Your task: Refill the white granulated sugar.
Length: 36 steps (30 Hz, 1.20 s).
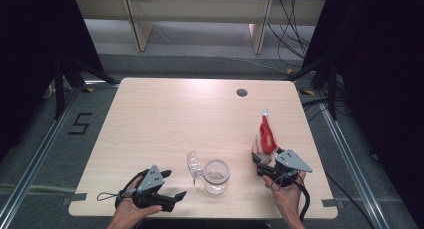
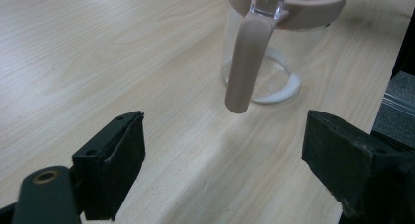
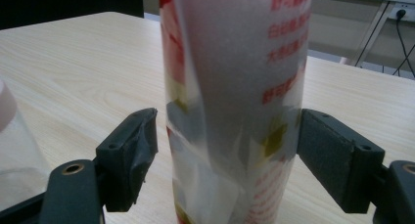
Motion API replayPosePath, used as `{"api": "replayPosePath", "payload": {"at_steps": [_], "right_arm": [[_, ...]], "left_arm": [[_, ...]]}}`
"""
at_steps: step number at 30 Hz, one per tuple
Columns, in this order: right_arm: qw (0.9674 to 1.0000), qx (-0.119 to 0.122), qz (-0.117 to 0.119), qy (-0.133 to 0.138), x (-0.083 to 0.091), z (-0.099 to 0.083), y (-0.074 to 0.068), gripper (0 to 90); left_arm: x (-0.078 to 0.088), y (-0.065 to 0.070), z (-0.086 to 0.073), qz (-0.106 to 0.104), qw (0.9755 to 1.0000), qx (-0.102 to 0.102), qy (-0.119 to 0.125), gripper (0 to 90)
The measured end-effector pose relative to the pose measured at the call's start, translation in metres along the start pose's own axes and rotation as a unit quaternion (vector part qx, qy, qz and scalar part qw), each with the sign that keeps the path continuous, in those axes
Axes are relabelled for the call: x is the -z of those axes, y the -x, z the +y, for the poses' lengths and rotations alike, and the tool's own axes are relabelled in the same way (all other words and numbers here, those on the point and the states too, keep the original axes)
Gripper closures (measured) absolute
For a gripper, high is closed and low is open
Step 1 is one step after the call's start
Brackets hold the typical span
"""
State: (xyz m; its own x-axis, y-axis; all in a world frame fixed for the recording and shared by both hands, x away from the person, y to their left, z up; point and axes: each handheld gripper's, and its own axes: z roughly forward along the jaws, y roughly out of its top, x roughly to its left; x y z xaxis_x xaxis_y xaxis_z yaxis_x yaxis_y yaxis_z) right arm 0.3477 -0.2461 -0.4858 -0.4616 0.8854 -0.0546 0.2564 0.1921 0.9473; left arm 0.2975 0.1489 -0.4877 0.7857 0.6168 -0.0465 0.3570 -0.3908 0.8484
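Trouble looks likely at the right gripper (image 3: 225, 150): its spread jaws flank the upright pouch (image 1: 265, 135) near the table's right edge, barely gripping, so squeezing off-centre could topple it toward the jar (image 1: 216, 175). The left gripper (image 1: 167, 184) rests spread.

Light wood counter (image 1: 165, 119) sitting on grey floor (image 1: 200, 64). Round dark cable hole (image 1: 242, 92) showing near counter's far edge. Black "5" marking (image 1: 80, 123) lying on floor left of counter. Cables (image 1: 290, 24) hanging beyond counter's far right corner. Pale wooden frame legs (image 1: 140, 24) standing behind counter.
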Motion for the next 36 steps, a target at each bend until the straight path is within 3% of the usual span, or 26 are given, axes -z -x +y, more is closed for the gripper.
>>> {"api": "replayPosePath", "payload": {"at_steps": [1, 3, 7, 10, 14, 15, 16, 18, 19, 21, 22, 23, 24, 25, 28, 31, 33, 35, 36], "right_arm": [[1.0, 0.003, -0.001, -0.004, -0.001, 0.0, 0.0, 24.5], [1.0, 0.003, -0.004, -0.004, -0.004, -0.001, -0.001, 24.6], [0.9999, 0.005, -0.01, -0.007, -0.005, -0.001, 0.0, 26.7], [0.9999, 0.008, -0.012, -0.004, -0.006, -0.001, 0.001, 27.8], [0.9998, 0.015, -0.011, -0.002, -0.007, -0.001, 0.002, 28.6], [0.9999, 0.01, -0.011, -0.006, -0.006, -0.001, 0.001, 29.1], [0.9998, 0.018, -0.01, -0.003, -0.007, 0.0, 0.002, 29.9], [0.9996, 0.029, -0.004, -0.003, -0.006, 0.0, 0.003, 31.7], [0.9995, 0.031, -0.004, -0.005, -0.005, 0.0, 0.003, 32.3], [0.9989, 0.047, 0.0, 0.009, -0.007, 0.001, 0.008, 33.2], [0.9987, 0.046, 0.021, -0.002, -0.006, 0.001, 0.011, 34.2], [0.9987, 0.046, 0.021, -0.002, -0.006, 0.001, 0.011, 34.2], [0.9982, 0.055, 0.023, -0.001, -0.006, 0.002, 0.012, 34.8], [0.9979, 0.058, 0.028, -0.006, -0.005, 0.001, 0.014, 35.4], [0.9969, 0.071, 0.033, 0.004, -0.006, 0.002, 0.018, 36.7], [0.9969, 0.063, 0.047, 0.002, -0.006, 0.002, 0.023, 37.8], [0.9962, 0.071, 0.049, 0.009, -0.005, 0.002, 0.027, 38.5], [0.9953, 0.079, 0.055, 0.01, -0.006, 0.002, 0.03, 38.9], [0.9935, 0.096, 0.06, 0.013, -0.007, 0.003, 0.033, 39.1]], "left_arm": [[0.0, 0.0, 0.0, 0.001, 1.0, -0.002, -0.002, 15.6], [0.0, 0.002, -0.001, -0.002, 0.9999, 0.014, -0.001, 15.6], [-0.001, 0.002, -0.001, -0.007, 0.9999, 0.015, -0.001, 15.6], [0.0, -0.002, 0.0, -0.001, 0.9999, -0.007, -0.009, 15.7], [-0.001, 0.002, -0.001, -0.001, 0.9999, 0.016, 0.006, 15.7], [0.0, 0.0, 0.0, -0.004, 1.0, 0.001, -0.001, 15.7], [-0.001, 0.002, -0.001, -0.004, 0.9999, 0.015, 0.0, 15.7], [-0.001, 0.002, -0.001, -0.004, 0.9999, 0.013, 0.0, 15.8], [-0.001, 0.001, 0.0, -0.004, 1.0, -0.004, -0.003, 15.8], [0.0, 0.003, -0.001, -0.001, 1.0, 0.006, -0.006, 15.8], [-0.001, 0.004, -0.001, -0.008, 0.9999, 0.01, 0.0, 15.9], [0.0, 0.003, 0.0, -0.008, 1.0, 0.001, -0.002, 15.9], [-0.001, 0.004, 0.0, -0.006, 1.0, 0.005, 0.001, 15.9], [0.0, 0.002, 0.0, -0.006, 0.9999, -0.009, -0.002, 15.9], [0.0, 0.001, 0.0, -0.003, 0.9999, -0.005, -0.014, 16.0], [-0.001, 0.003, 0.0, -0.007, 1.0, 0.003, -0.002, 16.1], [0.0, 0.002, 0.0, -0.007, 0.9999, -0.01, -0.001, 16.1], [-0.001, 0.002, 0.0, -0.008, 0.9999, -0.011, -0.002, 16.1], [-0.002, 0.003, 0.0, -0.006, 1.0, -0.005, 0.0, 16.1]]}}
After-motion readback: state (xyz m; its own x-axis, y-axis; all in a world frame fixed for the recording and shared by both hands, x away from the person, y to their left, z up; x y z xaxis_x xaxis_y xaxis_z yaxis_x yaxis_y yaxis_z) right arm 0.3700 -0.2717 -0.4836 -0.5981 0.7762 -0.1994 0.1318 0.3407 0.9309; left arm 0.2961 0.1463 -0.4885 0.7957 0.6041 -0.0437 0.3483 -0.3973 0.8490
